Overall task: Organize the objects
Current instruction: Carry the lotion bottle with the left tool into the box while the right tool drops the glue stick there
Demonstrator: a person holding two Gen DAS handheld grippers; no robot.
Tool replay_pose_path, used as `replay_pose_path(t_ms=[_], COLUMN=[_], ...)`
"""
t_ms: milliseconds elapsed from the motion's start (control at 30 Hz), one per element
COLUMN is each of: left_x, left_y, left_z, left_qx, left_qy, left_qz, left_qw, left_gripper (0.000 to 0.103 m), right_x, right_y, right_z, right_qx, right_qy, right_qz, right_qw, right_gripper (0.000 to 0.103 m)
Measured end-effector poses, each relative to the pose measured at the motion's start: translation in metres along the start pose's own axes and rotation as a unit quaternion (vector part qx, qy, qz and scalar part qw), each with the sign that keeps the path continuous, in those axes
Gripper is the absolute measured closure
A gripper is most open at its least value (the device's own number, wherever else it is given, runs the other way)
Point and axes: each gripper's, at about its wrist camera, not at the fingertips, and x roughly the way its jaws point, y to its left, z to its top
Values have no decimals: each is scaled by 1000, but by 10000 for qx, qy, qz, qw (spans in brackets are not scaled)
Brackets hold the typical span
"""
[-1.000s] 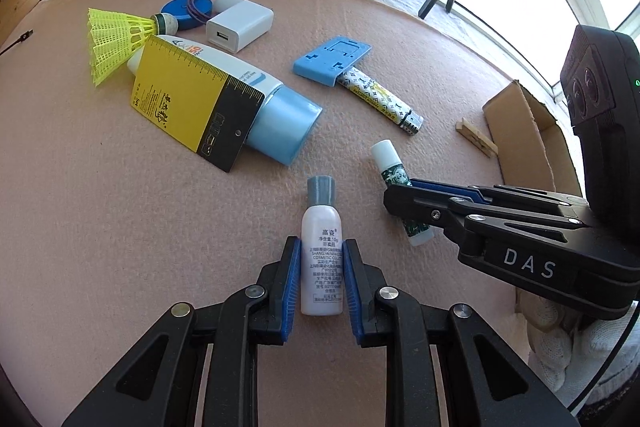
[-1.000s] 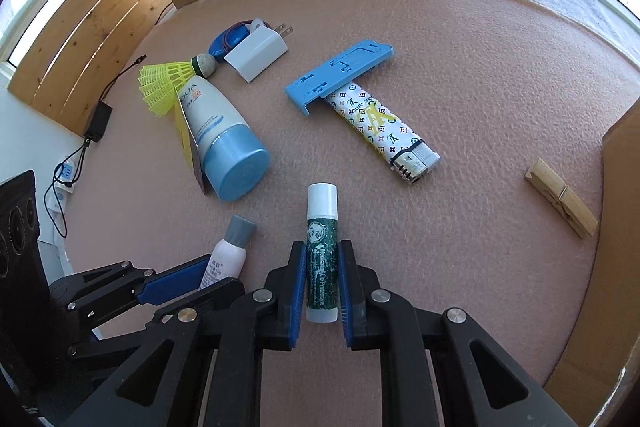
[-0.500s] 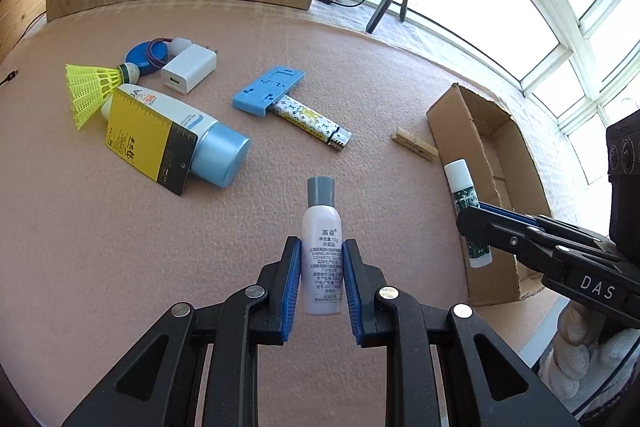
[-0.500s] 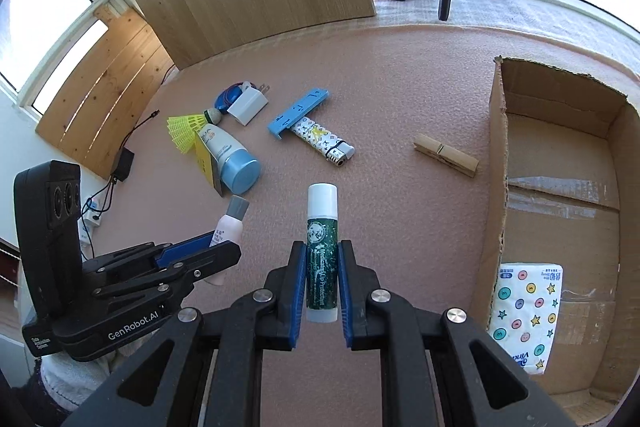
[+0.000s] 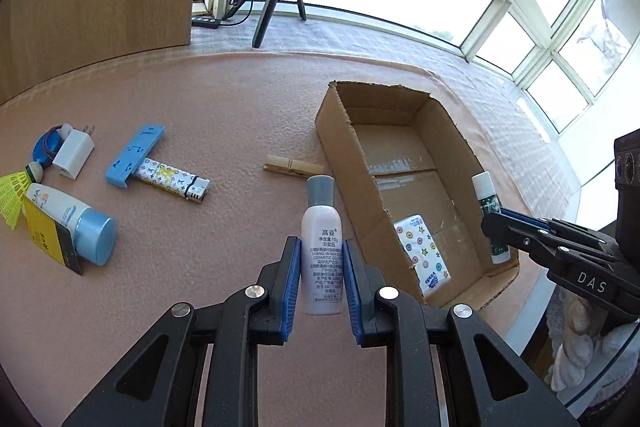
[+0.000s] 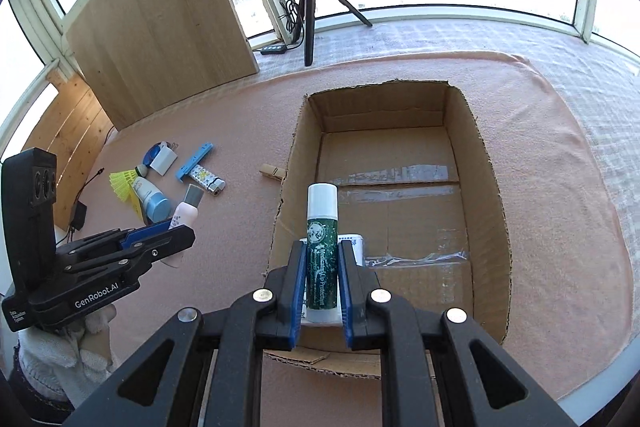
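Two items are being carried toward the cardboard box (image 6: 496,195) at once, so the transfer step of the tidying is judged to be in hand. The left tool (image 5: 322,259) is being kept clamped on the small white bottle (image 5: 322,247), which is being held clear of the table (image 5: 200,107) just short of the box's near wall. The right tool (image 6: 322,267) is being kept clamped on the green lip balm (image 6: 322,259), held above the box's near end.

The next move is judged to call for each item being lowered inside before the jaws are parted, clear of the tissue pack (image 5: 420,251).

That pack is being shown plainly only in the left wrist view; in the right wrist view it is being mostly hidden behind the balm. The whole box floor is being shown only in the right wrist view.
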Motion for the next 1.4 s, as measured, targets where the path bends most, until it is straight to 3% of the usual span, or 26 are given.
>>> replay_pose_path(t_ms=[400,767,800,833,867,933,967,1400], left_x=[39,55,54,53,52,49,48,31], left_y=[-66,-80,-80,-81,-80,-81,-80,-61], left_z=[28,38,39,39,40,40,40,36], left_qx=[615,685,684,683,675,701,713,667], left_qy=[98,115,108,101,49,-10,-12,-69], left_qz=[-84,-58,-58,-31,0,31,34,178], left_qw=[9980,9976,9976,9976,9977,9975,9974,9976], left_gripper=[81,80,75,60,53,48,48,48], right_x=[-11,-9,-10,-10,-11,-14,-16,-17], right_y=[-51,-61,-61,-61,-61,-60,-59,-42], right_z=[-11,-10,-10,-10,-9,-10,-9,-9], right_qx=[371,373,367,363,363,352,325,263], right_qy=[-84,-83,-93,-114,-106,-177,-239,-230], right_qz=[-247,-178,-170,-156,-148,-208,-253,-195], right_qw=[9990,9991,9991,9992,9992,9990,9989,9992], right_gripper=[89,89,88,84,78,48,44,43])
